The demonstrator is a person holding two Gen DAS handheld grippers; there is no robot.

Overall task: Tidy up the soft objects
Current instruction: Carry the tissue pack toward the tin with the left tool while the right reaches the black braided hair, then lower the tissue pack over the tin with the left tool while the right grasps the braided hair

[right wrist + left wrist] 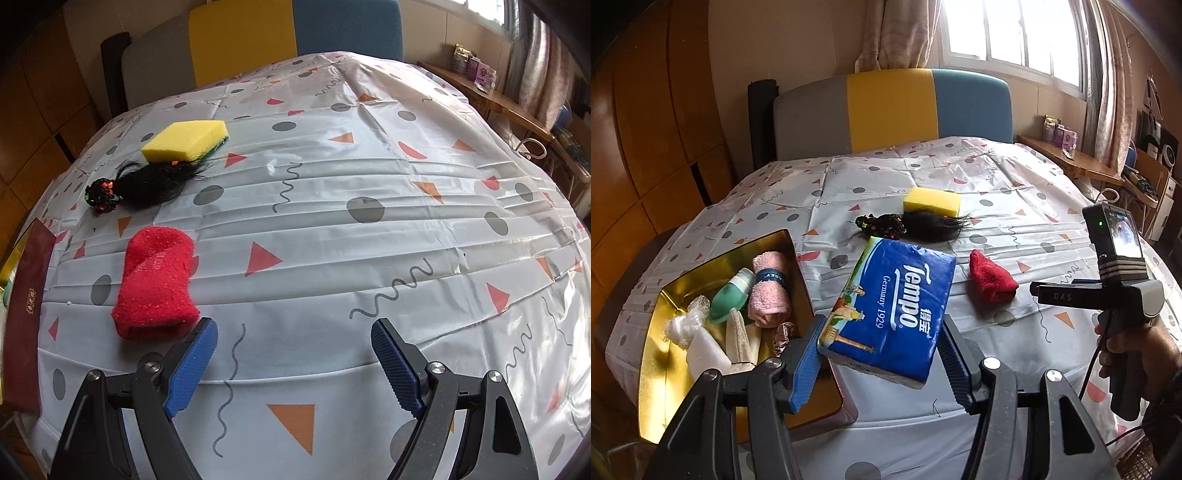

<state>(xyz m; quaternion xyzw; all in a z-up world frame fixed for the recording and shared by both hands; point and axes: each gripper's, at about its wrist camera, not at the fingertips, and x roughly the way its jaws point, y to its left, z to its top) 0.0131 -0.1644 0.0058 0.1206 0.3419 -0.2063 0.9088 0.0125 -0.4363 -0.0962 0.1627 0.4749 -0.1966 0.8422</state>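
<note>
My left gripper [882,339] is shut on a blue Tempo tissue pack [890,310], held tilted above the table, just right of the gold tin [670,295]. The tin holds a pink rolled towel [768,288], a green bottle [733,293], a white sponge, a scrunchie and other soft items. On the table lie a red sock [991,282] [157,286], a black hair piece [923,225] [147,184] and a yellow sponge [932,201] [186,141]. My right gripper [293,332] is open above bare cloth, its left finger just right of the sock's cuff.
A patterned plastic cloth [351,258] covers the table. The tin's dark red lid [26,314] lies at the left edge in the right wrist view. A tricolour chair back [894,110] stands behind the table. A wooden shelf [1071,158] runs along the window side.
</note>
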